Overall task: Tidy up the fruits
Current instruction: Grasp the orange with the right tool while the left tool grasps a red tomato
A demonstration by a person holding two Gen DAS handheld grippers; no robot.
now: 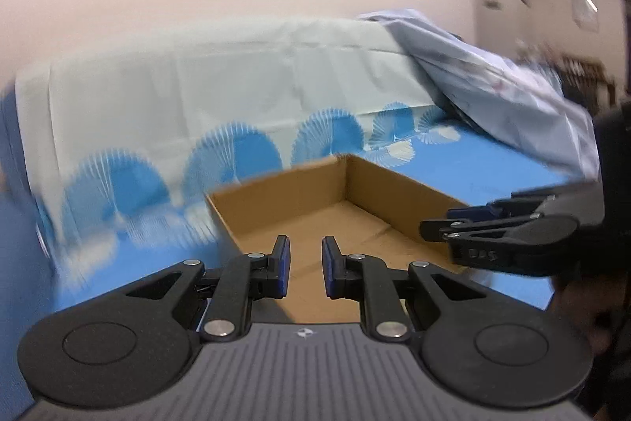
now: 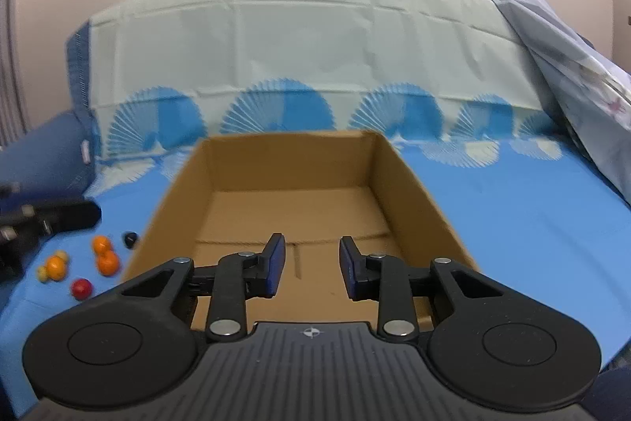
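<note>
An open, empty cardboard box (image 1: 398, 184) (image 2: 410, 192) sits on a blue cloth. My left gripper (image 1: 306, 243) hovers over the box's near edge, its blue pads close together with nothing between them. My right gripper (image 2: 311, 243) is over the box's near side, jaws apart and empty; in the left wrist view it (image 1: 439, 219) reaches in from the right. Left of the box lie small fruits: oranges (image 2: 101, 244) (image 2: 107, 263) (image 2: 55, 267), a red fruit (image 2: 81, 289), a dark fruit (image 2: 130, 238) and tiny yellow ones (image 2: 42, 273). The blurred left gripper (image 2: 79, 216) hangs above them.
A pale cloth with blue fan prints (image 2: 299, 58) drapes up behind the box. A crumpled light-blue sheet (image 2: 583, 97) (image 1: 493, 81) is heaped at the back right. A dark blue cushion (image 2: 47, 152) lies at the left. Bare blue cloth (image 2: 512, 223) lies to the right of the box.
</note>
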